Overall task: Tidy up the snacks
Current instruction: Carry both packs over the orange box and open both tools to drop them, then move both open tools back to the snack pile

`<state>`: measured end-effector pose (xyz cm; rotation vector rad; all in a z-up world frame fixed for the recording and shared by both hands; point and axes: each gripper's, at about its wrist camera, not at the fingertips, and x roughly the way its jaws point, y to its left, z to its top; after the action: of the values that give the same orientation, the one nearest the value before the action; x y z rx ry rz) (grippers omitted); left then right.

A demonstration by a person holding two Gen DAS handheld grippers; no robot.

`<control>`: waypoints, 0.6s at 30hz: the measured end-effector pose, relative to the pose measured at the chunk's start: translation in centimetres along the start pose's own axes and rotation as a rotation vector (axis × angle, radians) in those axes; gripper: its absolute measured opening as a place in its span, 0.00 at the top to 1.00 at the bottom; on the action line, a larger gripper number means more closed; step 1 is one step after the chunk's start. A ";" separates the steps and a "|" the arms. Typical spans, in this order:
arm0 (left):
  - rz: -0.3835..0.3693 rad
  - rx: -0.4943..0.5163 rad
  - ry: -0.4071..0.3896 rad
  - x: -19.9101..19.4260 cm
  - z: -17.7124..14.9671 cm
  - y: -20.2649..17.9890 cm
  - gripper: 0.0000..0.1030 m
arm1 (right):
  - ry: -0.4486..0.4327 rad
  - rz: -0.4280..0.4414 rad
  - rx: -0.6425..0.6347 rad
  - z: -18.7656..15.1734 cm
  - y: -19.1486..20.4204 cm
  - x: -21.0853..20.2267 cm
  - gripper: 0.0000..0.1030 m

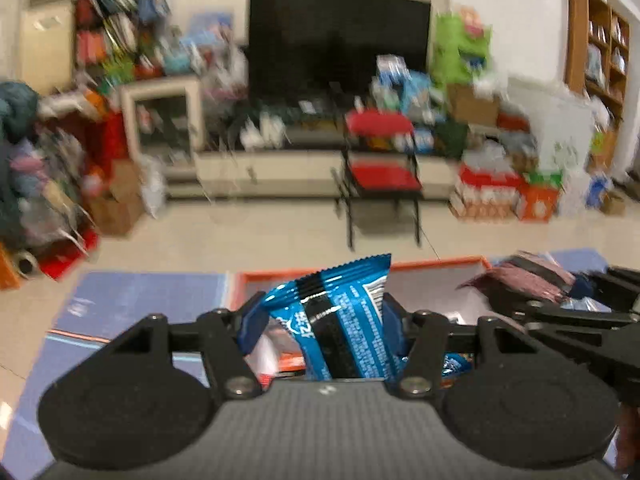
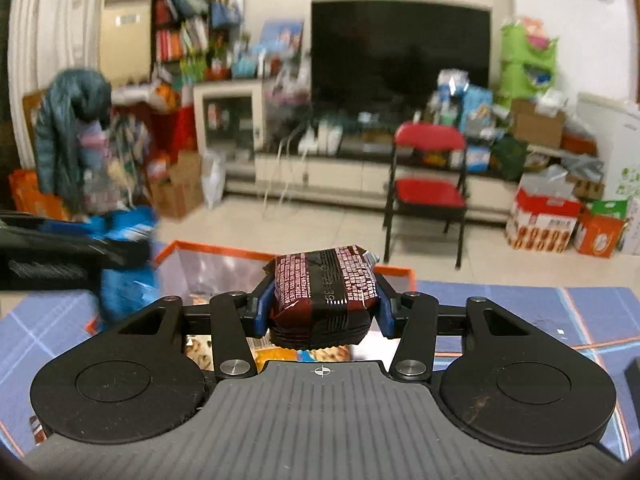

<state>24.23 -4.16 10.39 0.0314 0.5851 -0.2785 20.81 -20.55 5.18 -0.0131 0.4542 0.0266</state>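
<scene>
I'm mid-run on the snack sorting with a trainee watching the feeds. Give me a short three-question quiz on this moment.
1. True or false: the left hand-held gripper is shut on a blue snack packet.
2. What does the right hand-held gripper hold? A) a dark red snack packet B) a green bottle C) nothing
3. Fill in: below both grippers lies an orange-rimmed ____ with more snacks inside.

Key: 1 true; 2 A; 3 box
</scene>
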 end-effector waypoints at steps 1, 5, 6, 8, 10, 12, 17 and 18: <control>0.009 -0.008 0.003 0.6 0.2 0.0 0.27 | 0.014 0.000 0.002 0.4 0.2 0.9 0.50; 0.045 -0.002 -0.111 -2.9 -0.4 0.8 0.02 | -0.050 0.003 0.014 0.7 0.2 -1.4 0.48; 0.039 -0.002 -0.131 -4.6 -0.9 1.2 0.02 | -0.075 0.009 0.020 0.3 0.1 -2.9 0.44; 0.038 -0.007 -0.162 -7.5 -2.3 2.3 0.02 | -0.121 0.002 0.020 -1.3 0.0 -6.4 0.36; 0.046 -0.011 -0.170 -10.2 -4.5 3.5 0.02 | -0.136 -0.003 0.035 -3.9 -0.2 -9.7 0.33; 0.071 -0.022 -0.161 -12.4 -6.7 4.8 0.02 | -0.127 -0.009 0.053 -6.6 -0.6 -12.4 0.31; 0.116 -0.050 -0.105 -14.7 -12.7 8.3 0.02 | -0.052 -0.073 0.117 -12.9 -1.0 -15.2 0.28; 0.126 -0.054 -0.093 -14.6 -13.7 8.8 0.02 | -0.030 -0.078 0.120 -13.7 -1.1 -15.0 0.28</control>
<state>7.55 9.44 6.53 0.0029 0.4957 -0.1407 1.38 -22.27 -0.60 0.0870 0.4248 -0.0772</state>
